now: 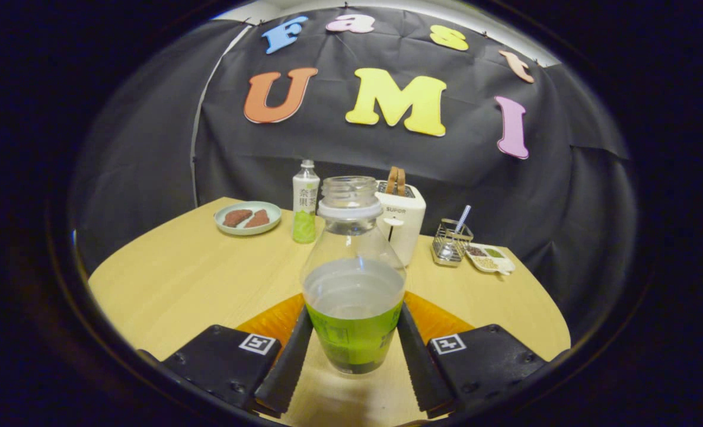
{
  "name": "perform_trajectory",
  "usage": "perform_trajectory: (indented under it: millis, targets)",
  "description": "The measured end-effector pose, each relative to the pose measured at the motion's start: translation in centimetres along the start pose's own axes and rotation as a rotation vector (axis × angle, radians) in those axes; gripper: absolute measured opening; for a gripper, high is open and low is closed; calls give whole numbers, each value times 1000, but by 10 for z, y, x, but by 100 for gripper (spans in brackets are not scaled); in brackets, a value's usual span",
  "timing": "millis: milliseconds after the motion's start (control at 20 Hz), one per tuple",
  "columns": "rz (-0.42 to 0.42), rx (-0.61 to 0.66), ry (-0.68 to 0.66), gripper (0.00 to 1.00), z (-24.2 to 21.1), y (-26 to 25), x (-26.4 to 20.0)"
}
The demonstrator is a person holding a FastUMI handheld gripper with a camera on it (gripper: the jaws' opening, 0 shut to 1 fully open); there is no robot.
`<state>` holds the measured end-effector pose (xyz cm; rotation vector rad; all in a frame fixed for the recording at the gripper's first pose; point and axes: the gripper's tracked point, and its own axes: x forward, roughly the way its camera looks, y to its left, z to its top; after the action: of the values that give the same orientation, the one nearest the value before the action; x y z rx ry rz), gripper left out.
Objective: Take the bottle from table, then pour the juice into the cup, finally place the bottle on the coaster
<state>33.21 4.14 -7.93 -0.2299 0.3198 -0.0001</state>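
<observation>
A clear, uncapped bottle (353,296) with a green label stands upright between my fingers, about half full of pale juice. My gripper (354,309) is shut on the bottle. Its two fingers (292,356) press against the labelled lower part from either side. An orange coaster (271,320) lies on the wooden table (179,279) just behind the bottle and shows on both sides of it. The bottle's base is near the table surface, and I cannot tell whether it rests on the table or hangs just above it.
Beyond the held bottle stand a second, capped bottle (305,204) and a white toaster (403,219) holding bread. A plate (248,217) with brown food sits far left. To the right are a wire holder (451,242) and a small divided dish (491,258).
</observation>
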Motion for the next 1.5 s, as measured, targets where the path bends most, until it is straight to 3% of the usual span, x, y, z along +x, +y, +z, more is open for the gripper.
perform_trajectory:
  millis: [250, 450, 1250, 1500]
  targets:
    - [19, 46, -35, 81, 11, -10, 28]
    - [103, 122, -49, 81, 14, -6, 46]
    - [85, 90, -35, 84, 0, -12, 37]
    - [86, 128, -57, 99, 1, -16, 28]
